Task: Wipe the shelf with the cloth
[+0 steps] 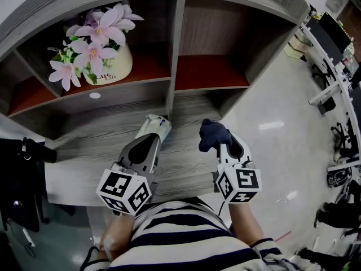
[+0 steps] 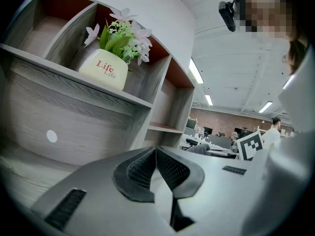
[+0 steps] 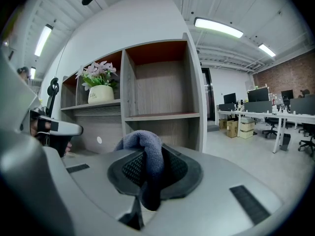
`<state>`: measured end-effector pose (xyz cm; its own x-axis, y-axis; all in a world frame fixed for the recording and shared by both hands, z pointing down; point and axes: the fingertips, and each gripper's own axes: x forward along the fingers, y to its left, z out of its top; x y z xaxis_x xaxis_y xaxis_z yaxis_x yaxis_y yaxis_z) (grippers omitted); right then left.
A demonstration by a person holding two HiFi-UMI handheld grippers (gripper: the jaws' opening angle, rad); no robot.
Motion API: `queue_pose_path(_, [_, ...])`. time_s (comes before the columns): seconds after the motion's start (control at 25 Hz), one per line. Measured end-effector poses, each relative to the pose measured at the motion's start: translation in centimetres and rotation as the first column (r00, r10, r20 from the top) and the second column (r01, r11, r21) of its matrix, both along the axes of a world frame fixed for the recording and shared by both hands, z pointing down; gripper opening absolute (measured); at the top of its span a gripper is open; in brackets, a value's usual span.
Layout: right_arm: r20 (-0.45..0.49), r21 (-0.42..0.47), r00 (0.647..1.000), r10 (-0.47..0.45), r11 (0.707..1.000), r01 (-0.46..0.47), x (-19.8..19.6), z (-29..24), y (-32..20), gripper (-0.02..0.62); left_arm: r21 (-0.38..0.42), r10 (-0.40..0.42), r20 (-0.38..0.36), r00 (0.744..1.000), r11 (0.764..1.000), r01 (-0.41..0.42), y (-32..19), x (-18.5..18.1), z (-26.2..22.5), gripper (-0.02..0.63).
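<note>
The grey wooden shelf unit (image 1: 84, 143) stands in front of me, with its low ledge just under both grippers. A dark blue cloth (image 1: 212, 133) is bunched in my right gripper (image 1: 218, 142), which is shut on it above the ledge's right part. In the right gripper view the cloth (image 3: 146, 149) bulges up between the pads. My left gripper (image 1: 156, 122) hovers over the ledge's middle, a hand's width left of the cloth. Its jaws are shut, tips touching with nothing between them (image 2: 155, 150).
A cream pot of pink flowers (image 1: 107, 65) fills the upper left compartment; the compartment to its right (image 1: 210, 71) holds nothing. A vertical divider (image 1: 175, 49) rises beyond the grippers. A black object (image 1: 22, 168) hangs at the left. Office desks and chairs (image 1: 333, 49) stand to the right.
</note>
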<state>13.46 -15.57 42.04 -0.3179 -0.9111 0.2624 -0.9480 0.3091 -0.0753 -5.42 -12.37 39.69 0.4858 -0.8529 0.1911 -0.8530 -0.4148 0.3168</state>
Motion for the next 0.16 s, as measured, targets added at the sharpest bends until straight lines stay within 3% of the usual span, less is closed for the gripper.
queue_pose_path(0.16, [-0.001,-0.001,1.0,0.0,1.0,0.0,-0.06,0.07,-0.11,0.054,0.0,0.001,-0.001,1.0,1.0,-0.001,-0.1,-0.03,0.09,0.021])
